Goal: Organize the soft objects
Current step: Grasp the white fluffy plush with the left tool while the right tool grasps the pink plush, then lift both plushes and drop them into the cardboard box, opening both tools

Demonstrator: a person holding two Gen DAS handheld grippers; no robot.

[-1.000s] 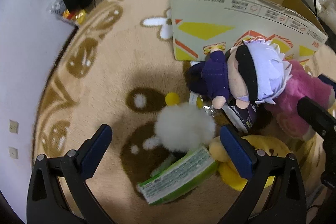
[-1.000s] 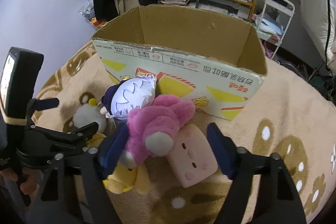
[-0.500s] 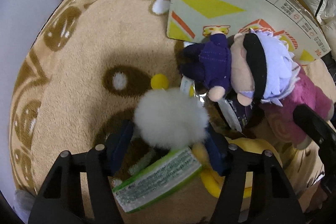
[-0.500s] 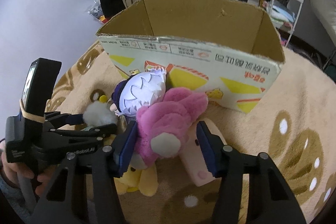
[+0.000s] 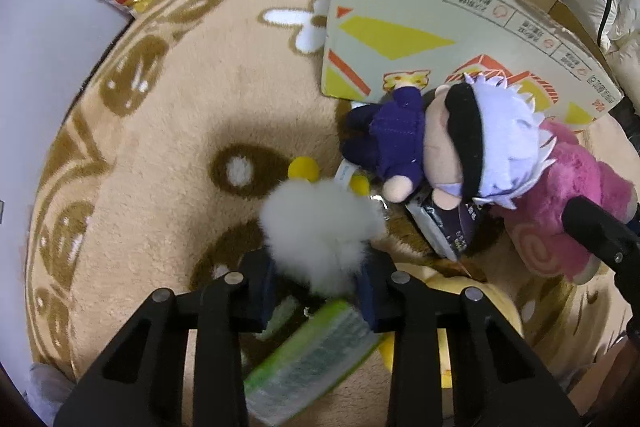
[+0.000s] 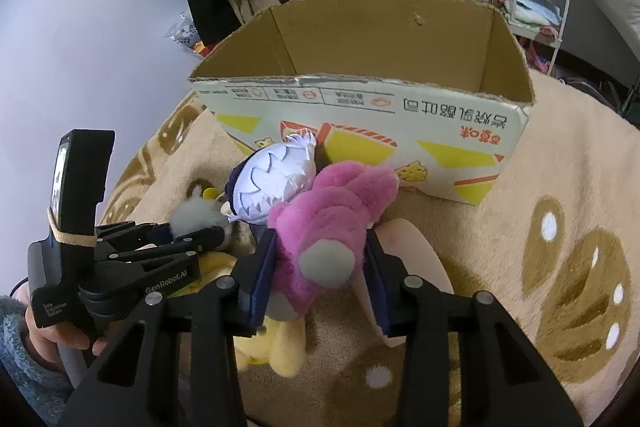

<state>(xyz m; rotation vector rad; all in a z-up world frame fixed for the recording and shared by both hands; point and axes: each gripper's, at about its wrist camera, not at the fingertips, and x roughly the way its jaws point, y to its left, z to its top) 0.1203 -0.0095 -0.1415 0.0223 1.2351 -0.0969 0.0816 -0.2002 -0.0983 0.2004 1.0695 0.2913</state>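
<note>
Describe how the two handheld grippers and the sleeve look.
Both the left gripper and right gripper have black angular frames with silver pivot bolts and dark blue pads. The left one carries white lettering and a banded black upright unit. The sleeve is fuzzy blue-grey.

Beige patterned rug [image 5: 168, 147], cardboard box [image 6: 360, 115], plush toys heaped, green packet [image 5: 312, 355]

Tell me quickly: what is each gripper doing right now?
Left gripper: just closed on the white fluffy ball.
Right gripper: just closed on the pink plush.
</note>
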